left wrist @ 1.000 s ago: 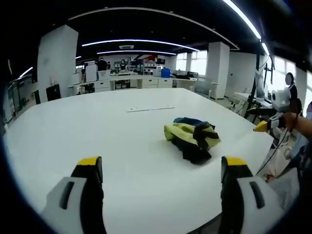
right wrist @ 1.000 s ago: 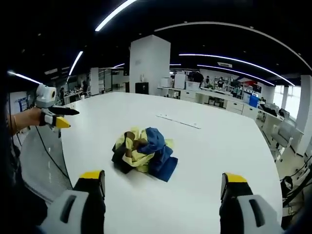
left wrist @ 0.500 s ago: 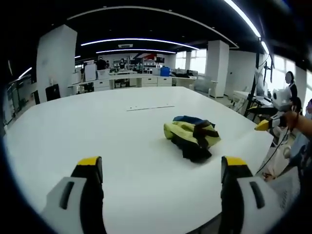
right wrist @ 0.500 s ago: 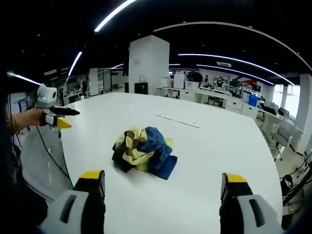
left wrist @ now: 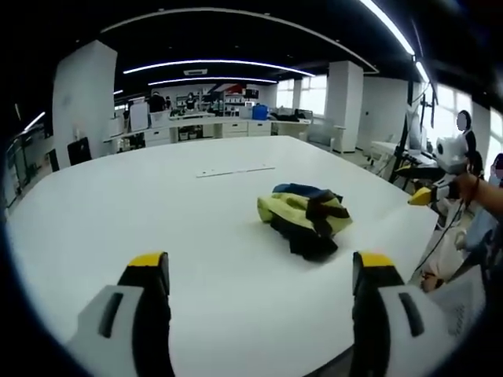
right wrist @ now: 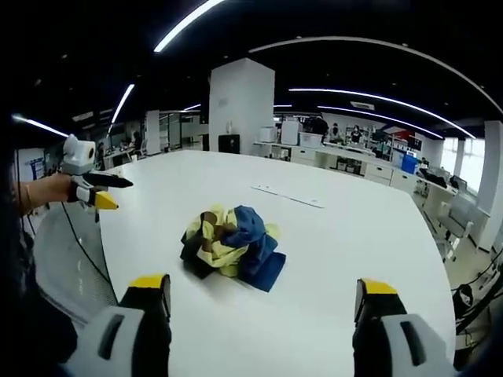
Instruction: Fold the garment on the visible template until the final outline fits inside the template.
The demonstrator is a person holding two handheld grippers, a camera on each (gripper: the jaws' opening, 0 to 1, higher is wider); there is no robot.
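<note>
- My left gripper [left wrist: 259,275]: jaws wide, holding nothing, above table [left wrist: 118,204].
- My right gripper [right wrist: 263,294]: jaws wide too, holding nothing.
- Garment [right wrist: 230,245] crumpled on table, well ahead of both grippers.
- Thin strip [right wrist: 288,195] lies beyond garment.

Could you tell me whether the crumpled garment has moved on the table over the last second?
No. The garment keeps the same heap shape and the same spot short of the thin strip on the white table; only the left gripper view's camera drifted slightly.

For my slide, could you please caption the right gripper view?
Open right gripper facing a crumpled garment on a white table; left gripper at the table's edge.
</note>
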